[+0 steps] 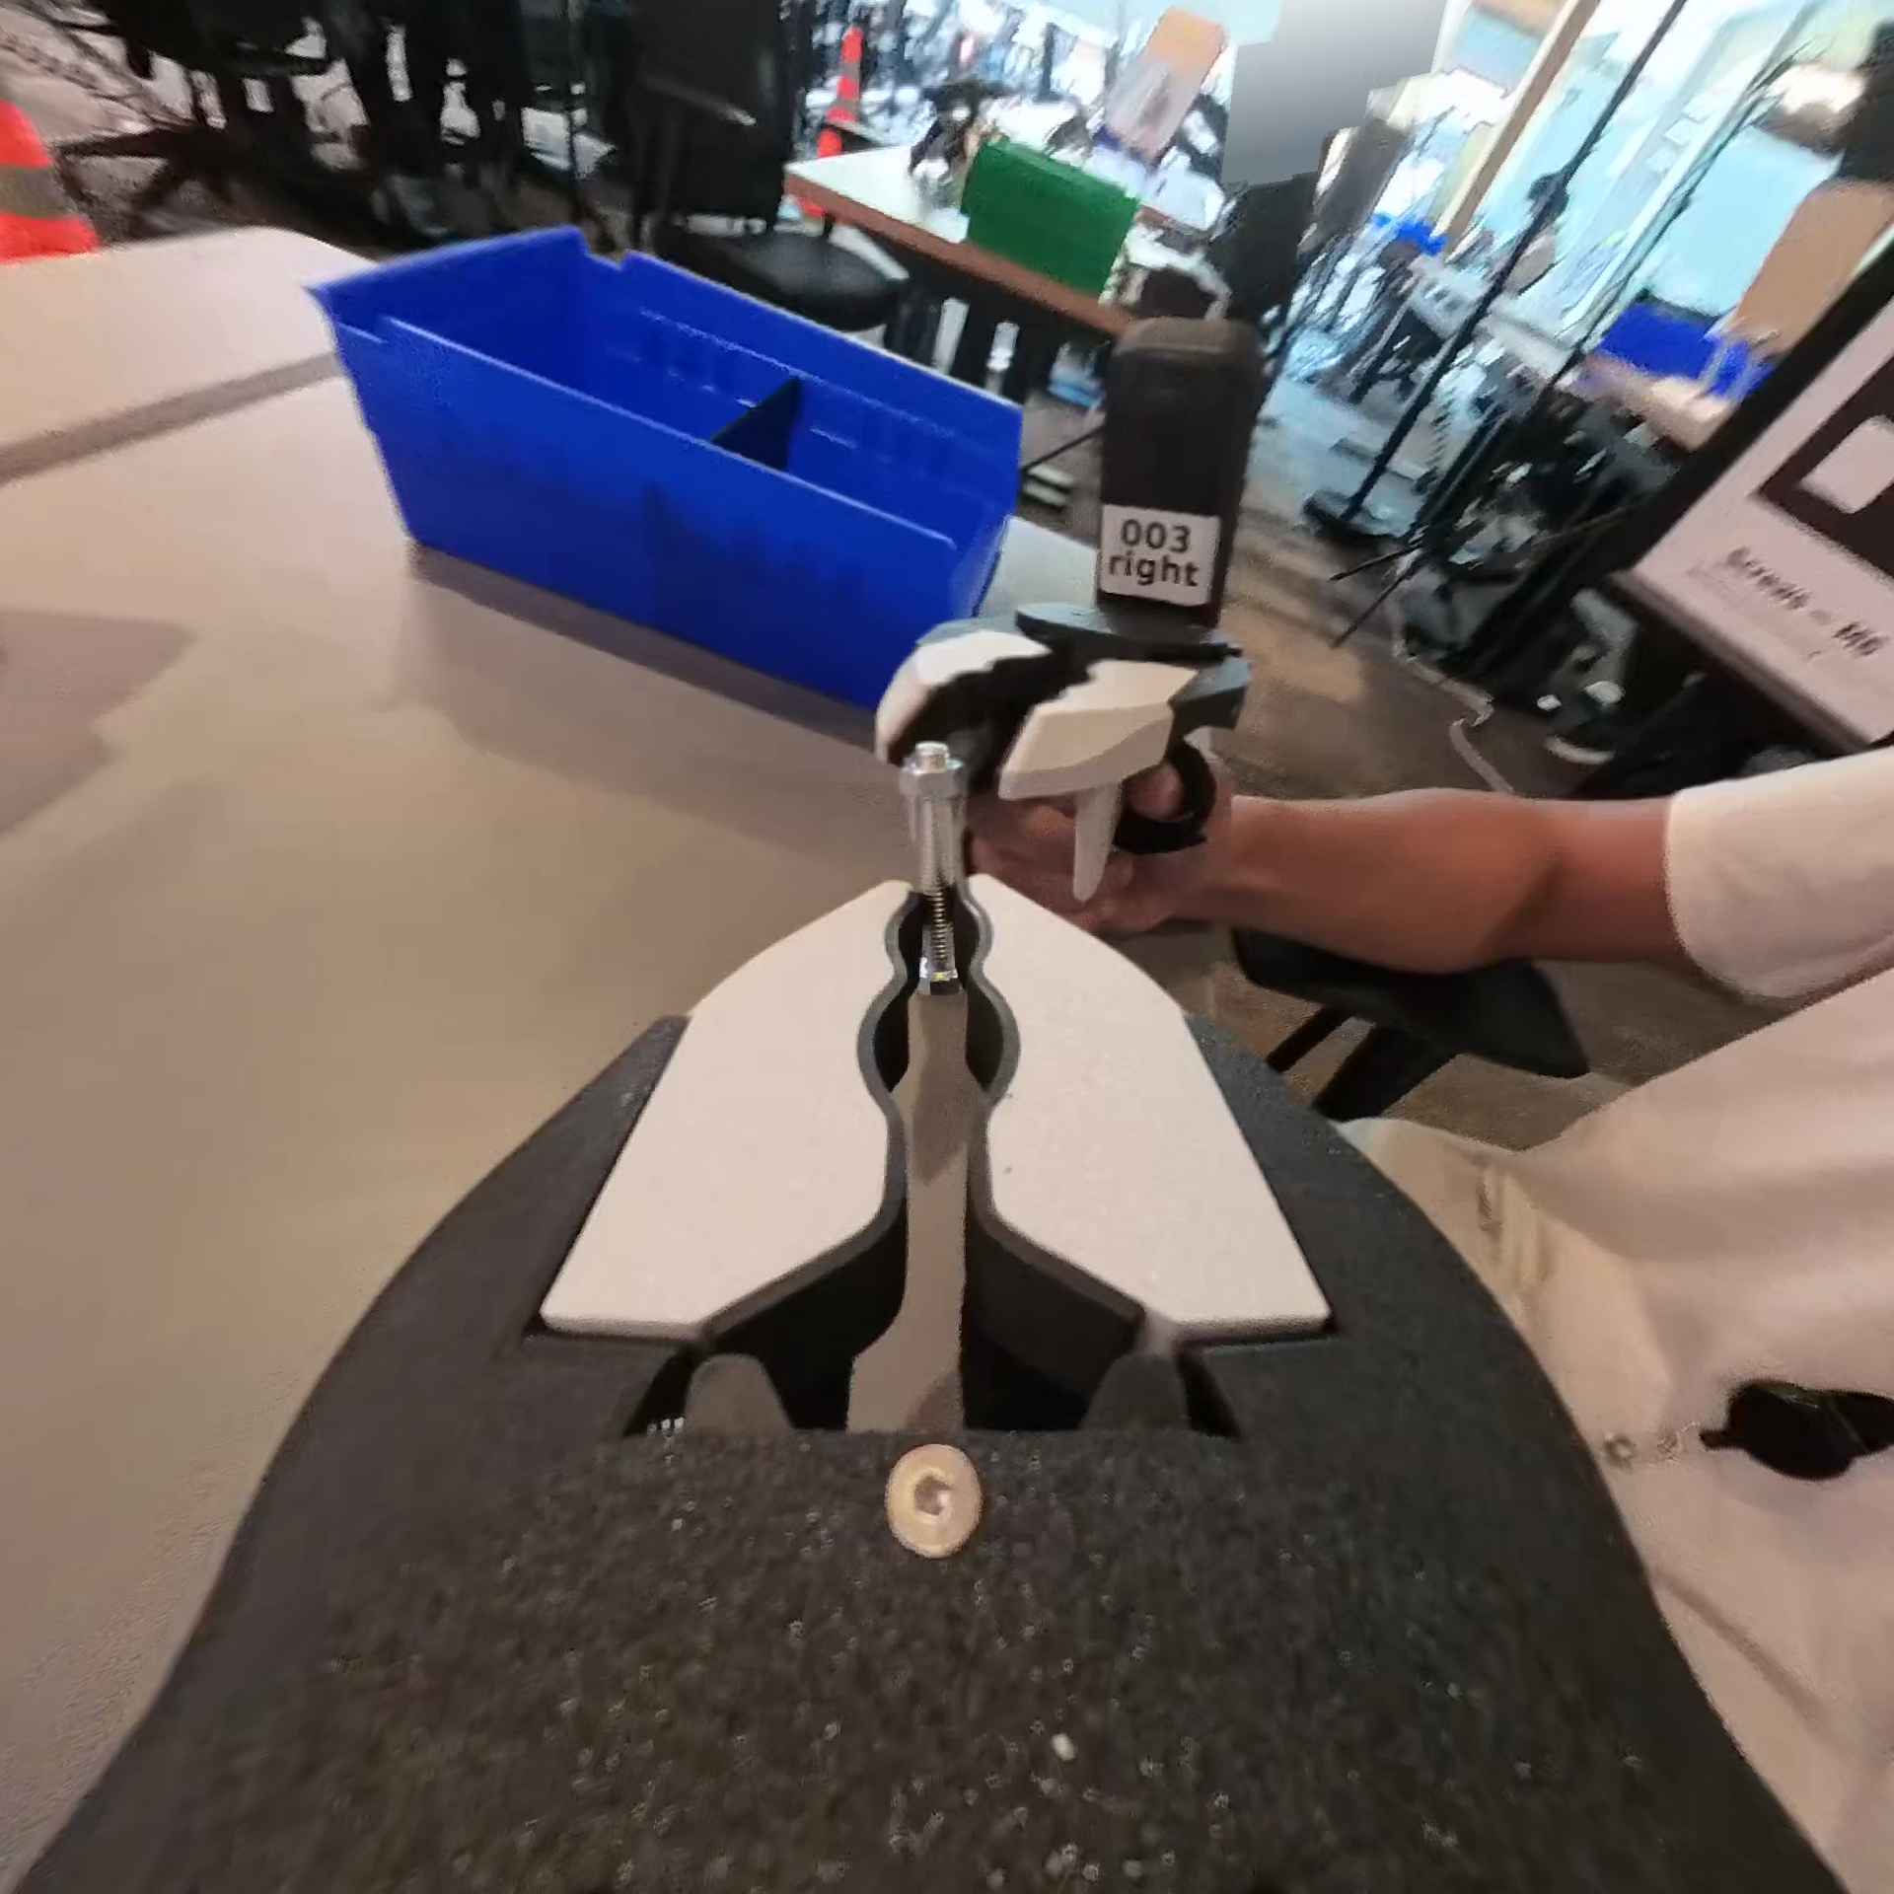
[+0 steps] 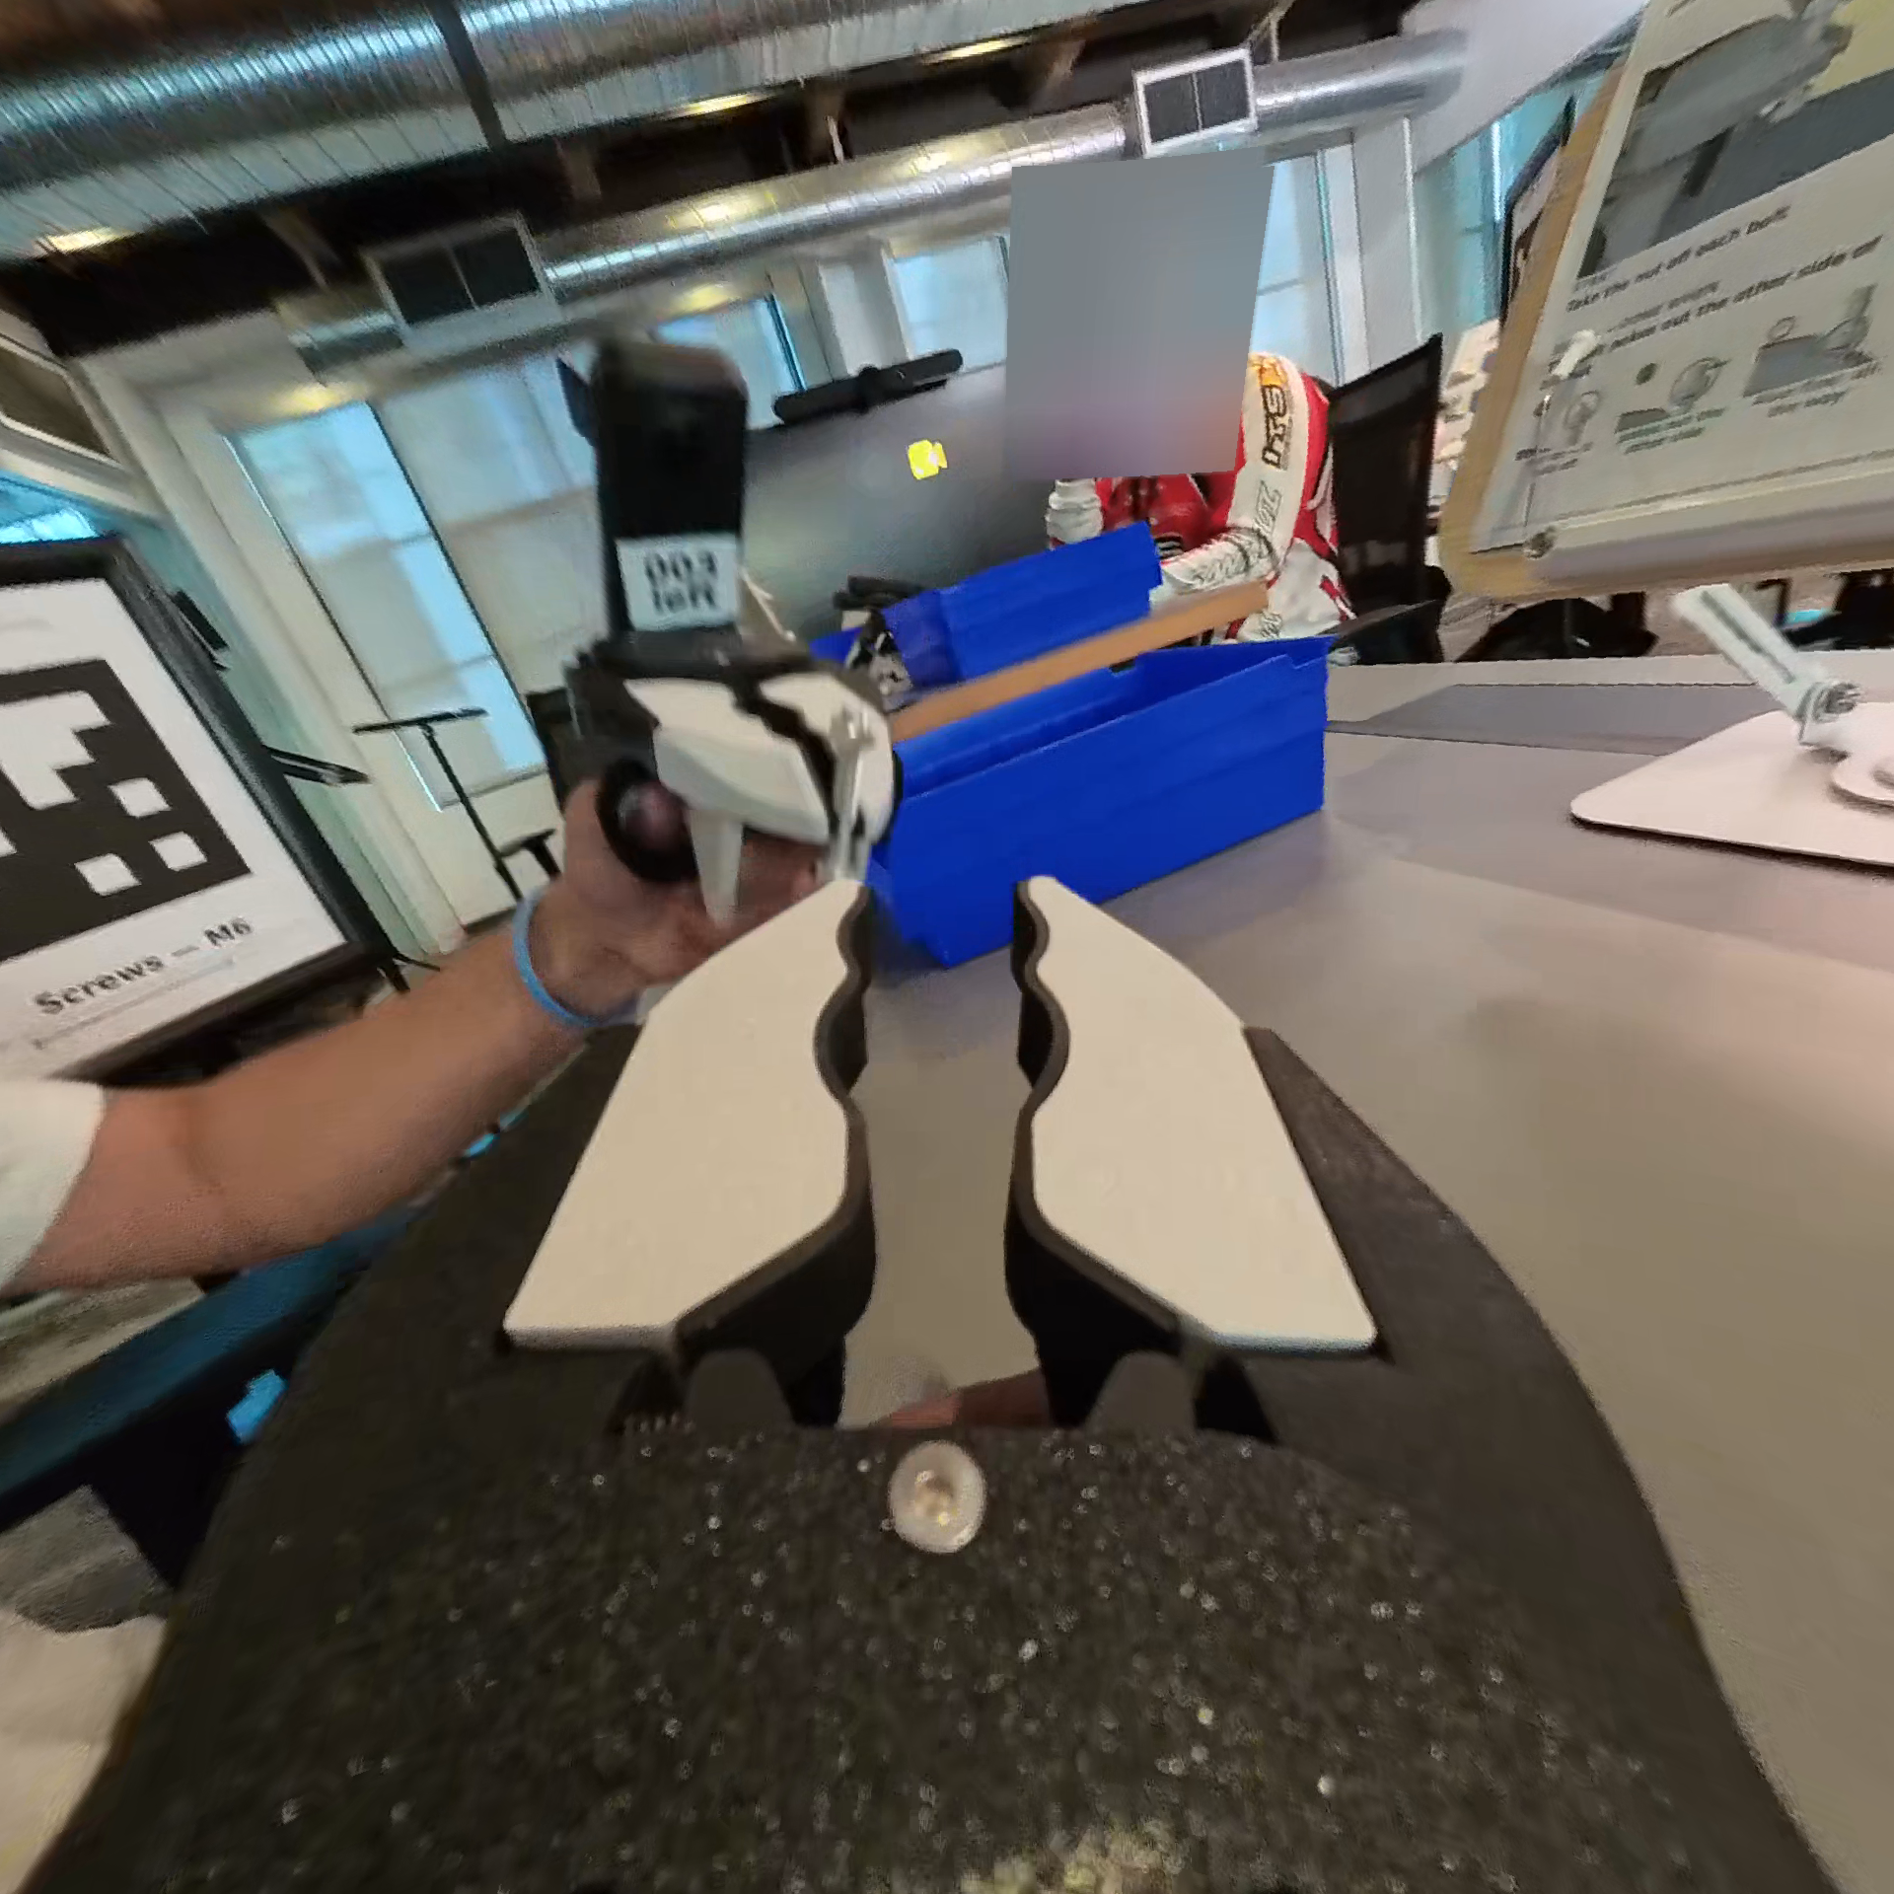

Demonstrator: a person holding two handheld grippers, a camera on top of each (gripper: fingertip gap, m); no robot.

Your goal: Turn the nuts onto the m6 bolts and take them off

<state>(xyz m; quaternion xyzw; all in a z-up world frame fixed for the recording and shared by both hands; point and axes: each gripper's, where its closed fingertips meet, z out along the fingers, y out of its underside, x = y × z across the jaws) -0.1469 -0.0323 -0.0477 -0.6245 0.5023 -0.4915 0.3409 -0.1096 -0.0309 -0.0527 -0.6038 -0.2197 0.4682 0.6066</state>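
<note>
Shiny metal bolt, glossy blue plastic bin, matt table.

The right gripper fills the lower half of the view, its two white fingers apart with bare grey table between them. At about 11 o'clock from the fingertips, a hand with a blue wristband holds the left gripper, blurred, closed on a silver bolt that stands nearly upright. A blue bin sits on the table at 1 o'clock. A white stand base lies at 3 o'clock, and a black-and-white marker board at 9 o'clock.
</note>
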